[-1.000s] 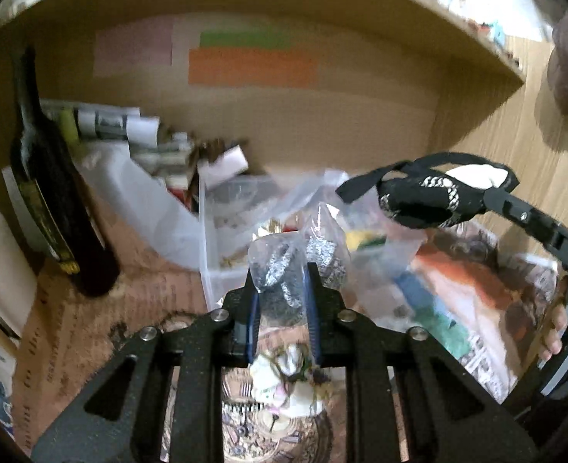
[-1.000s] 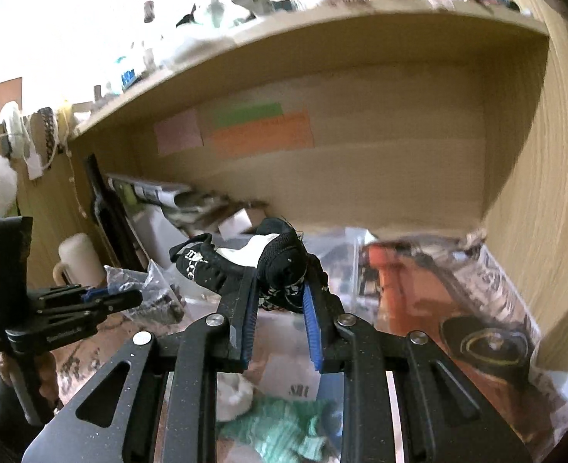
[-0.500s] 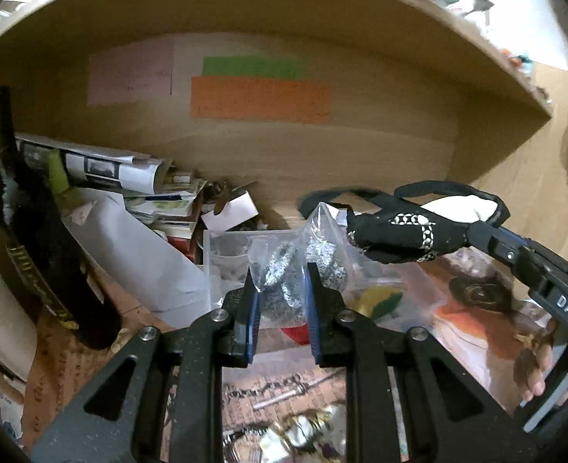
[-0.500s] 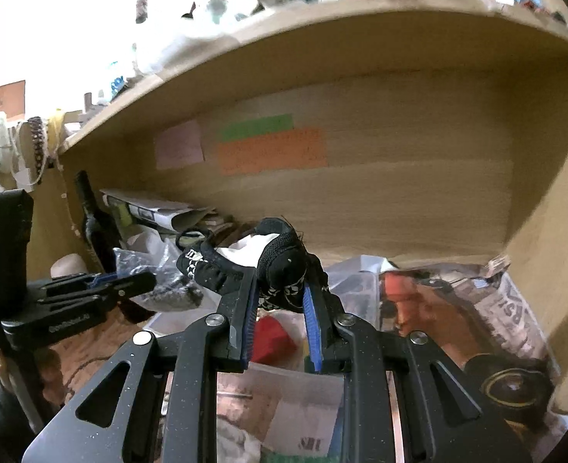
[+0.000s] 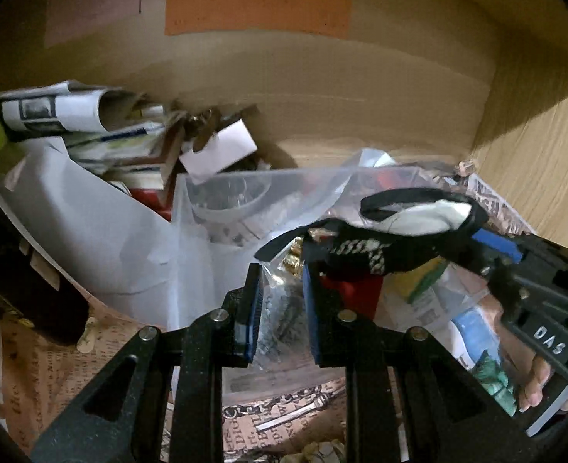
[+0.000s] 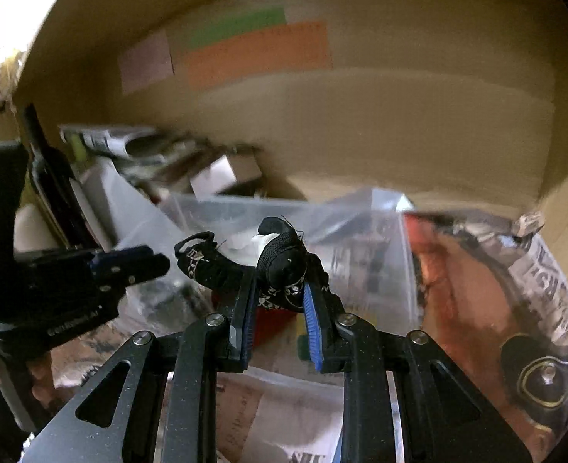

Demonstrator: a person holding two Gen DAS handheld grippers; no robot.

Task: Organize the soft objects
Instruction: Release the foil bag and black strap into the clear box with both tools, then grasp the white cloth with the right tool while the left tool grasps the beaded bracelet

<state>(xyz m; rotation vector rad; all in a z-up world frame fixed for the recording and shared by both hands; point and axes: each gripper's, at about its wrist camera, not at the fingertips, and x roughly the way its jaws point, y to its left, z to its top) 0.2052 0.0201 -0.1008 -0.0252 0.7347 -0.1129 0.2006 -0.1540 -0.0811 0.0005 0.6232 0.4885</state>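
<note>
My left gripper (image 5: 280, 308) is clamped on a clear bag of steel-wool scrubbers (image 5: 282, 318), hanging over the clear plastic bin (image 5: 222, 193); right gripper (image 6: 276, 305) is pinching a black patterned sock (image 6: 280, 266) above that same bin, just right of the left one; orange label (image 6: 261, 54) behind.

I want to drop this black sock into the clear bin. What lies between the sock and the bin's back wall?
In the right wrist view, the black sock has a crumpled clear plastic bag between it and the clear bin back wall; blur hides anything else.

One mask (image 5: 392, 239), one bin (image 5: 222, 200), three notes (image 5: 257, 9) (coloured).
</note>
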